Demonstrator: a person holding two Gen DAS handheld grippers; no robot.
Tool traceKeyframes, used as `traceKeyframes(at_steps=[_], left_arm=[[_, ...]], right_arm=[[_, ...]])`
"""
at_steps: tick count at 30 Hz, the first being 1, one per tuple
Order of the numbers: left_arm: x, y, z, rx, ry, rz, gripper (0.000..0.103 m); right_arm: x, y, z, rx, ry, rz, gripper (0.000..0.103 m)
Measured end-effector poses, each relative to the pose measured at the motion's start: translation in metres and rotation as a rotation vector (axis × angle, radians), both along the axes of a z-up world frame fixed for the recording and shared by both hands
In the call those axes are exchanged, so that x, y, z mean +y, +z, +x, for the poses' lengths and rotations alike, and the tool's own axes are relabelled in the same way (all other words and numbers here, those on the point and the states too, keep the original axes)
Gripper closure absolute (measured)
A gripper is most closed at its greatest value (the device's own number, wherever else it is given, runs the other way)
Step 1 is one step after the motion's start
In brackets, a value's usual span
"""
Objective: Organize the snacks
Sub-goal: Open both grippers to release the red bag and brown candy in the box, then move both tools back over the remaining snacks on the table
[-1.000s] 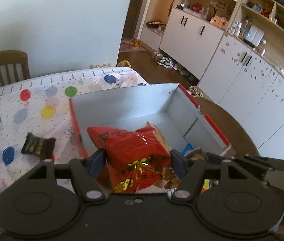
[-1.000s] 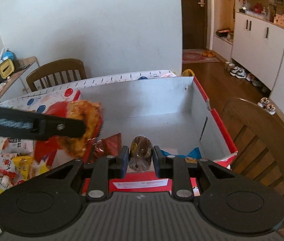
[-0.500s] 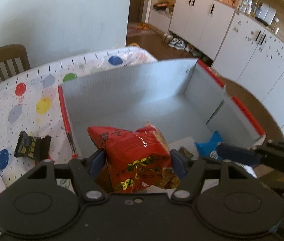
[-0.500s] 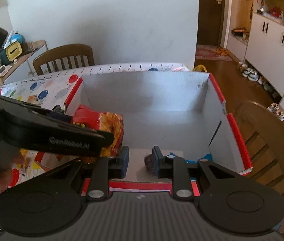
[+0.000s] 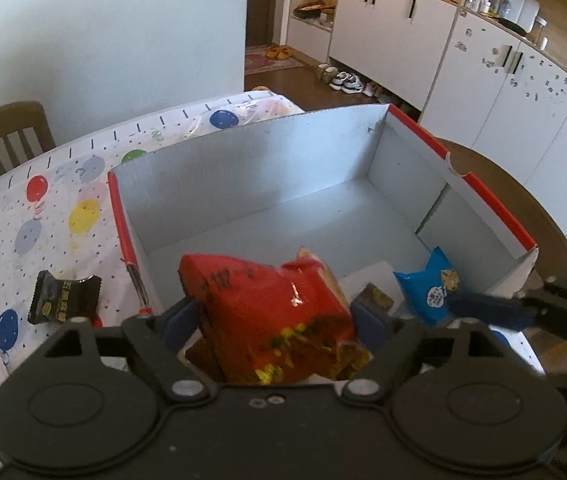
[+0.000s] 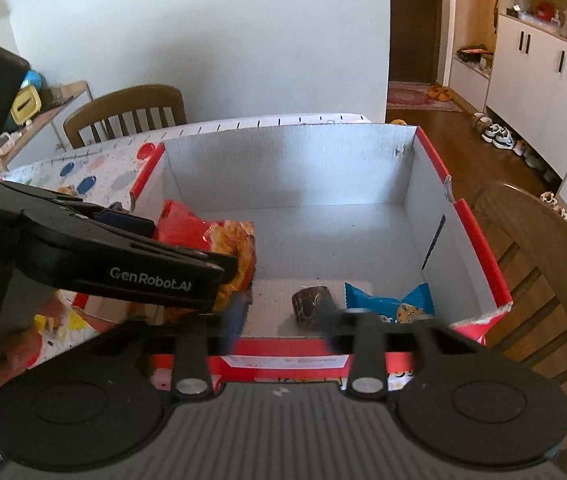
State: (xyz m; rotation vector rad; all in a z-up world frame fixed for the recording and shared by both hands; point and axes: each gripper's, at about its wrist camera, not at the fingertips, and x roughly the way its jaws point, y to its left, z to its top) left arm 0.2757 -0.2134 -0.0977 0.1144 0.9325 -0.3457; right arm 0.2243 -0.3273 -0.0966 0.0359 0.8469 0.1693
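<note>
Inside the box (image 5: pixel 323 168), the red snack bag (image 5: pixel 275 312) sits between the left gripper (image 5: pixel 279 316), jaws just widened, apparently clear; right gripper (image 6: pixel 283 316) just opened, empty, above the brown candy (image 6: pixel 311 304).

Matte black left gripper (image 5: pixel 279 316) with blue pads, silver screws, white "GenRobot.AI" lettering, ribbed right gripper (image 6: pixel 283 314) housing

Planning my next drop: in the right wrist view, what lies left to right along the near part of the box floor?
Red snack bag between the left gripper's open jaws → small brown wrapped candy → blue cookie packet.
</note>
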Motion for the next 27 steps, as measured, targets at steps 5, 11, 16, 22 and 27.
traceKeyframes(at_steps=[5, 11, 16, 22, 27], left_arm=[[0.0, 0.007, -0.003, -0.026, -0.017, -0.012, 0.007], [0.006, 0.02, -0.012, -0.044, -0.032, -0.069, 0.001], [0.013, 0.034, -0.027, -0.084, -0.056, -0.099, 0.0], [0.036, 0.051, -0.045, -0.137, -0.067, -0.12, 0.0], [0.063, 0.06, -0.058, -0.164, -0.059, -0.125, 0.0]], right_arm=[[-0.003, 0.013, -0.015, -0.048, -0.035, -0.012, 0.005], [-0.01, 0.026, -0.043, -0.084, -0.1, -0.017, 0.005], [-0.009, 0.034, -0.061, -0.108, -0.147, 0.0, 0.004], [0.007, 0.044, -0.079, -0.129, -0.175, 0.019, 0.001], [0.025, 0.052, -0.092, -0.14, -0.18, 0.042, 0.001]])
